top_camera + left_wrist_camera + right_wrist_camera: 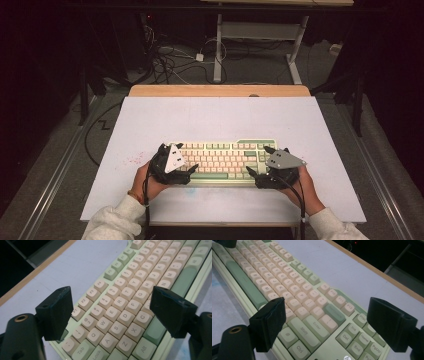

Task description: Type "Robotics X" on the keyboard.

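The left tongs (181,161) stand wide open over the left end of the keyboard (225,160), their two black jaws spread to either side of it with nothing pinched between them. In the left gripper view the left tongs (110,312) frame the cream letter keys (125,307): one jaw hangs near the far-left corner by the function row, the other near the green space bar (182,281) on the near side, and neither pad presses on the case. The right tongs (261,161) are likewise spread apart, at the right end of the keyboard. In the right gripper view the right tongs (325,322) bracket the green Shift, Enter and Ctrl keys (312,327), with one jaw at the near edge and the other beyond the far-right corner by the navigation keys (359,340); the pads are clear of the keyboard.

A person's hand grips each tool, and pale sleeves (115,222) enter from the near edge of the high view. The keyboard, pale green with cream keycaps, lies flat near the middle of the white surface (215,117), towards its near side, long edge running left to right. A wooden strip (220,90) borders the surface's far edge. Beyond it, on the floor, lie tangled cables (170,62) and the white legs of another table (218,50).
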